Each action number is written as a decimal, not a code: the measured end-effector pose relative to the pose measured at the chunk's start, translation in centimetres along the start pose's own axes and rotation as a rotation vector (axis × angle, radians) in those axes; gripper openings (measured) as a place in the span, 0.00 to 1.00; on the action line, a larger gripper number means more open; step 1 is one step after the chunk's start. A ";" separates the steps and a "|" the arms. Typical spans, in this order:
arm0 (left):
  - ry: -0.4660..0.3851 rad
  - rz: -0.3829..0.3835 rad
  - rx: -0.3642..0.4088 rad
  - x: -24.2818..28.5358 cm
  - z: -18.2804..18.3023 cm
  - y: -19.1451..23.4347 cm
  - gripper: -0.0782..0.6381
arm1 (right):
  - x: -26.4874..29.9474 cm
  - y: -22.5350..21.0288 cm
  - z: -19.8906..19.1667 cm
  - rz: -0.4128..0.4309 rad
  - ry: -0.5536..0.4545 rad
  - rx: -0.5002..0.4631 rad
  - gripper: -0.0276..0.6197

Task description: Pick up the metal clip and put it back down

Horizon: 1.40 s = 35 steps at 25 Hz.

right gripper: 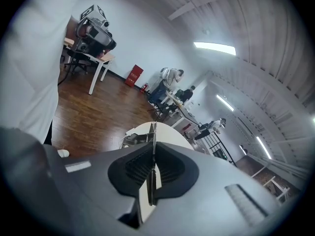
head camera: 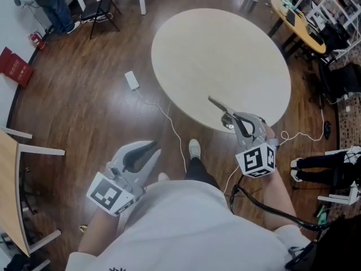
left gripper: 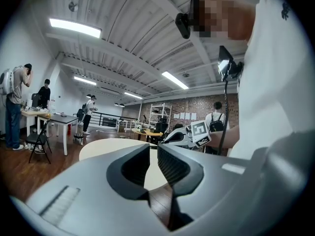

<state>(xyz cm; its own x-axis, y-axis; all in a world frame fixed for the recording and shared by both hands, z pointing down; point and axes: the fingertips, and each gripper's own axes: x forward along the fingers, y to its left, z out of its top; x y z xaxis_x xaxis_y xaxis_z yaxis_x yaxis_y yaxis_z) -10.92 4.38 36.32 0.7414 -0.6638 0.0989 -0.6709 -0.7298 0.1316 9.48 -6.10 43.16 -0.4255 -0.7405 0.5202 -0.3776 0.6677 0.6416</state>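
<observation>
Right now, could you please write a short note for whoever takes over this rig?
Left tool: open, empty, low by the body, off the table.
Right tool: shut on the clip, which sticks out over the table's near edge.
Done: clip gripped, apparently lifted.
Left: set the clip down on the table, then open the right tool.

Right hand-held gripper clamped shut (arm extended); left hand-held gripper slightly open.
</observation>
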 end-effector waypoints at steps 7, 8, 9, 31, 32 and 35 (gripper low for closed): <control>-0.011 0.039 -0.007 1.9 0.6 1.6 0.16 | 4.7 -1.8 -5.1 0.033 0.032 0.060 0.05; -0.011 0.046 -0.006 2.4 0.7 1.8 0.16 | 5.6 -2.2 -6.1 0.035 0.036 0.067 0.05; -0.011 0.054 -0.004 2.9 0.8 2.1 0.16 | 6.5 -2.6 -7.2 0.034 0.041 0.068 0.05; 0.093 0.160 -0.054 13.8 3.1 4.0 0.16 | 24.4 -1.7 -21.8 0.113 0.129 -0.084 0.05; 0.095 0.159 -0.059 14.0 3.1 4.0 0.16 | 24.4 -1.3 -21.7 0.109 0.121 -0.088 0.05; 0.105 0.151 -0.064 14.6 3.1 4.0 0.16 | 24.4 -0.4 -21.6 0.113 0.106 -0.080 0.07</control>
<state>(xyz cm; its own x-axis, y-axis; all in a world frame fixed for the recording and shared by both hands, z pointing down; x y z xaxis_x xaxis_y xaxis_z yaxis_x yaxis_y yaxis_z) -2.84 -8.71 35.18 0.6323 -0.7417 0.2236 -0.7746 -0.6093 0.1694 16.98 -26.11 67.75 -0.3710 -0.6678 0.6453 -0.2636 0.7420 0.6164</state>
